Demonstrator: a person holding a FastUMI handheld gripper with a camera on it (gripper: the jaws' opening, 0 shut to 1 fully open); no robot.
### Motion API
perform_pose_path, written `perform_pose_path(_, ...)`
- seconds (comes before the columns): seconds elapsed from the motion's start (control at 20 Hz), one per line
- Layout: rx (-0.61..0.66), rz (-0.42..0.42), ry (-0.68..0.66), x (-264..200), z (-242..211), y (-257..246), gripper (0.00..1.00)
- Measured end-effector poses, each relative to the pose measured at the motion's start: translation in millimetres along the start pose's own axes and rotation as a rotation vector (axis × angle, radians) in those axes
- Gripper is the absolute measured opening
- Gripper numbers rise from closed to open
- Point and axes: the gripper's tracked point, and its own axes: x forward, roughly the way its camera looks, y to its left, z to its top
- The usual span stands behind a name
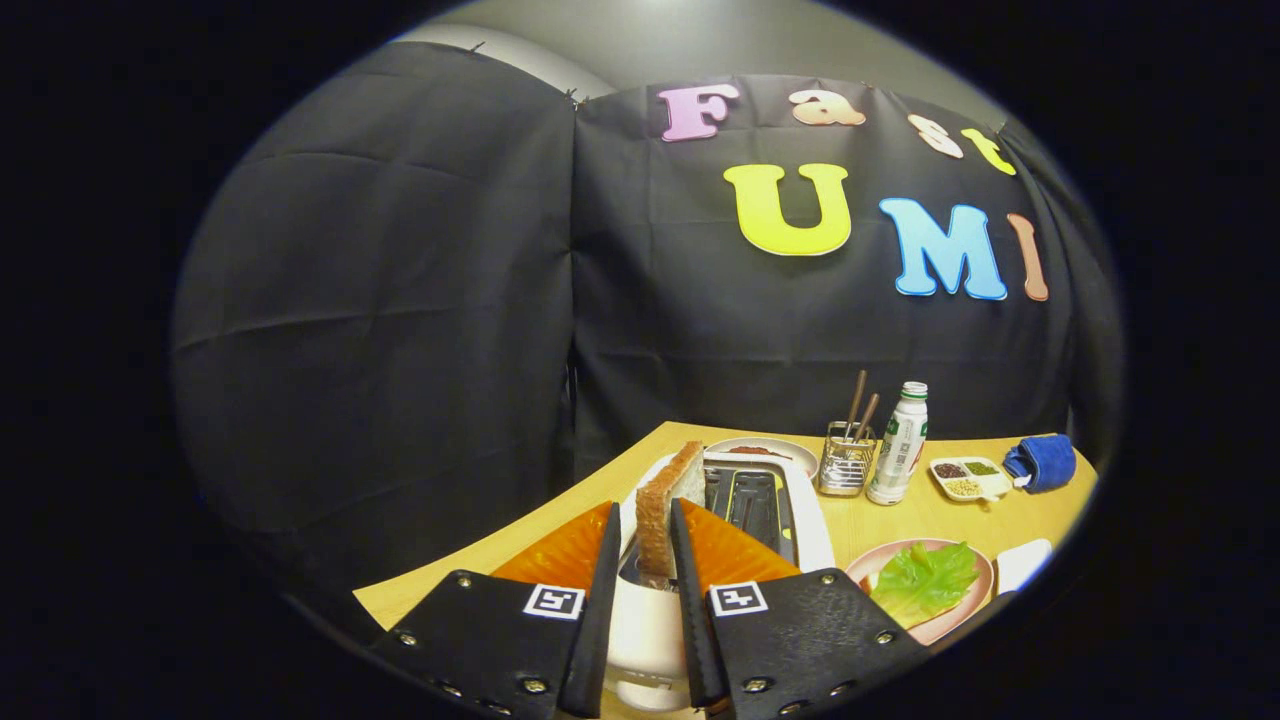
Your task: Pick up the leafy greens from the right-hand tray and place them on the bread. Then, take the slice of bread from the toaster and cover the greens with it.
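Gripper view: I have the gripper point(640, 545) over the toaster point(790, 500), fingers either side of the bread slice point(662, 515), which stands upright in the near slot. Both fingers look to press the slice's flat faces, so I read it as a pinch on the bread; contact at the very tips is hard to confirm w/ the fisheye bend. Slice is tall, crust edge facing me, crumb coarse and porous, so likely soft and apt to dent if squeezed hard. It sticks well above the slot, which gives the fingers room to take it by the faces w/o touching the toaster. Toaster body is smooth, glossy, rounded; the second slot alongside looks dark. The greens point(925, 580) lie on a pink plate point(860, 570) to the right of the fingers, crinkled, thin, floppy leaf spread flat; can't see bread beneath them. Table point(900, 520) is pale wood. Beyond the toaster: wire holder w/ chopsticks point(846, 462), a bottle point(898, 445), small divided dish point(968, 478), rolled blue cloth point(1042, 462). Judgement: this is the take-bread-from-toaster step, lift straight up to clear the slot.
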Motion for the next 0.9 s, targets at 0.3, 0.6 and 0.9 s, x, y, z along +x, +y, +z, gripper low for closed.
perform_pose_path(0.3, 0.017, -0.060, 0.023, 21, -2, -7, 0.31)
perform_pose_path(0.6, -0.034, -0.137, 0.018, 25, -4, -20, 0.18)
perform_pose_path(0.9, -0.042, -0.096, 0.018, 22, 4, -19, 0.10)
